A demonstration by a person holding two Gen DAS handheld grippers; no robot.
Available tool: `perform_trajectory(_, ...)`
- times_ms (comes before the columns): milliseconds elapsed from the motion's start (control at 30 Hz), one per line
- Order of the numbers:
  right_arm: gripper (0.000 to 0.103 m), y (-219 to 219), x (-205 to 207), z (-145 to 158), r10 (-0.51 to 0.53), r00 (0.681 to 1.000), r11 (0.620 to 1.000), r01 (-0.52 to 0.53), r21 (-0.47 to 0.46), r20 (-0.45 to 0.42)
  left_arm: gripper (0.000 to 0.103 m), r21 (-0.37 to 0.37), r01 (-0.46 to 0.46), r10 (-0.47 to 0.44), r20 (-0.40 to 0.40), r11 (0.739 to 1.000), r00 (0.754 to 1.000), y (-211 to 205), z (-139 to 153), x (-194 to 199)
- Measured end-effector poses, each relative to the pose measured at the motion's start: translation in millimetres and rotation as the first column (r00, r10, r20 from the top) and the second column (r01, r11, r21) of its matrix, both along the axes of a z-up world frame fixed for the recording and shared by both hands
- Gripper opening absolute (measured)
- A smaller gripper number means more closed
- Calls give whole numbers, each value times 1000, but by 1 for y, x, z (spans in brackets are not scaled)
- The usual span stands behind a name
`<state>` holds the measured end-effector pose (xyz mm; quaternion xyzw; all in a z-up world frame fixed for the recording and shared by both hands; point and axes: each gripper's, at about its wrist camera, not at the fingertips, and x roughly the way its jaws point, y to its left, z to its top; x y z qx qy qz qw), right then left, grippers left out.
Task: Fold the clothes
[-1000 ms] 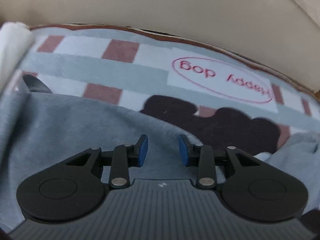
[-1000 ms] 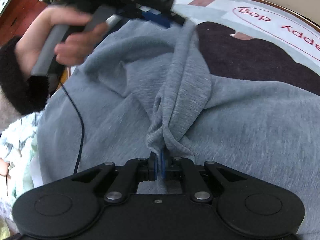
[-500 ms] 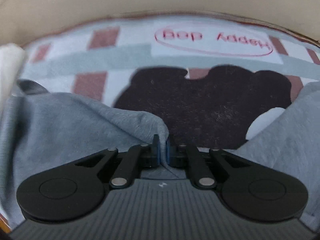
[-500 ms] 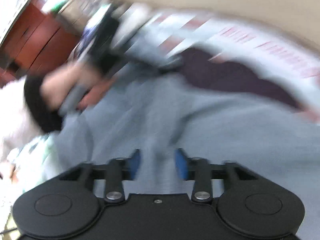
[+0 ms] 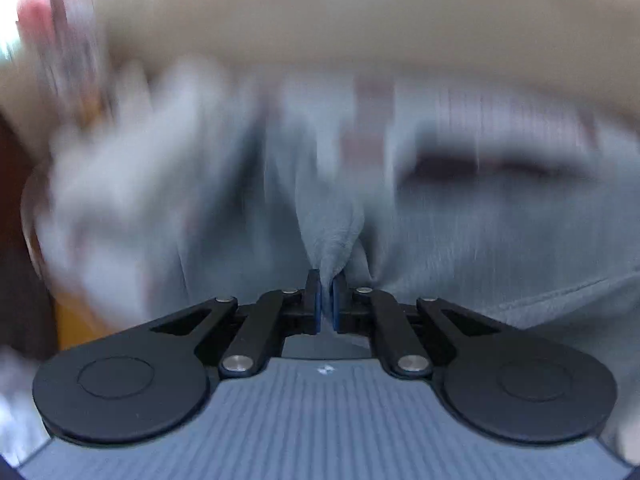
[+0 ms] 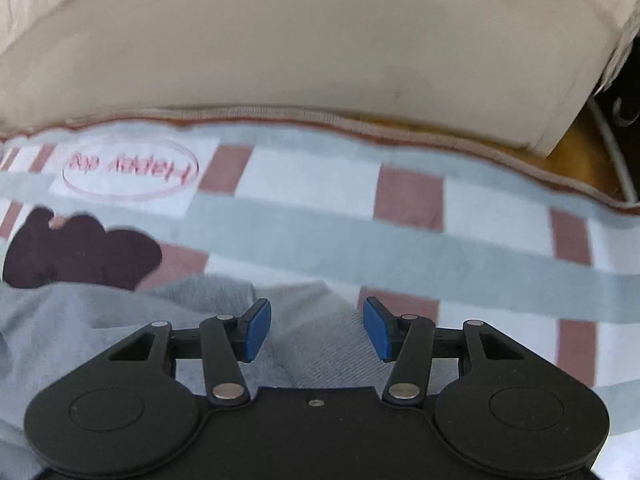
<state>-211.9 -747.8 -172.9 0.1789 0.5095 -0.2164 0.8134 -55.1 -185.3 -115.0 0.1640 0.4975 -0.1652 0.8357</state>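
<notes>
A grey sweatshirt (image 5: 332,220) lies on a checked blanket. My left gripper (image 5: 326,280) is shut on a bunched fold of it, and the cloth rises in a pinch from between the blue pads; the rest of that view is smeared by motion. My right gripper (image 6: 316,303) stands open over the sweatshirt's (image 6: 120,320) right end. A ribbed grey edge (image 6: 320,344) lies under the gap between its blue pads (image 6: 254,332), and neither pad presses on it.
The blanket (image 6: 400,240) has grey, white and dusky-pink checks, a red "Happy dog" oval (image 6: 130,170) and a dark dog shape (image 6: 80,252). A beige cushion (image 6: 300,40) runs along its far edge. Orange-brown wood (image 6: 580,140) shows at the far right.
My left gripper closed on a fold of the sweatshirt and swept sideways with it. My right gripper let go of its fold, opened, and swung right to the garment's end.
</notes>
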Motion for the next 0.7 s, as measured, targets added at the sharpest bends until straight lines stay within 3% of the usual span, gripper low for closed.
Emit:
perform_trajectory(67,60,7,5,-6,18,1000,1000,-18,-11,-7,7,15,-39,41,-110,999,993,12,-17,0)
perform_trajectory(167,76,13,13,-13,84,996,996,-84,11,-15,11,-72,-87,79,-113,994,990,24,15,13)
perform_trajectory(233,79,20,19,-21,99,994,995,-99,0,-40,17,-102,-48,50,23,994,998,26,57,17)
perform_trajectory(300,80,24,25,-27,107,991,994,-109,-31,-76,41,-66,-7,20,191,998,981,22,93,24)
perform_trajectory(333,80,26,27,-30,111,990,992,-115,-46,-90,45,-33,5,4,253,999,967,18,104,31)
perform_trajectory(400,81,28,30,-35,127,988,990,-131,-42,-85,46,8,34,-35,303,999,952,10,107,48)
perform_trajectory(500,81,29,29,-43,141,987,989,-143,-25,-81,46,31,46,-52,236,998,970,-10,79,93)
perform_trajectory(567,63,31,22,-43,152,987,988,-153,-12,-49,46,29,40,-44,173,999,984,-24,48,116)
perform_trajectory(600,48,33,17,-41,159,987,987,-159,-4,-24,46,28,35,-39,141,999,989,-32,31,127)
perform_trajectory(633,39,35,12,-38,167,986,986,-167,-3,0,46,71,43,-53,149,997,987,-40,16,133)
perform_trajectory(700,32,46,-2,-31,197,980,979,-195,-55,29,46,191,64,-101,192,979,976,-59,-16,140)
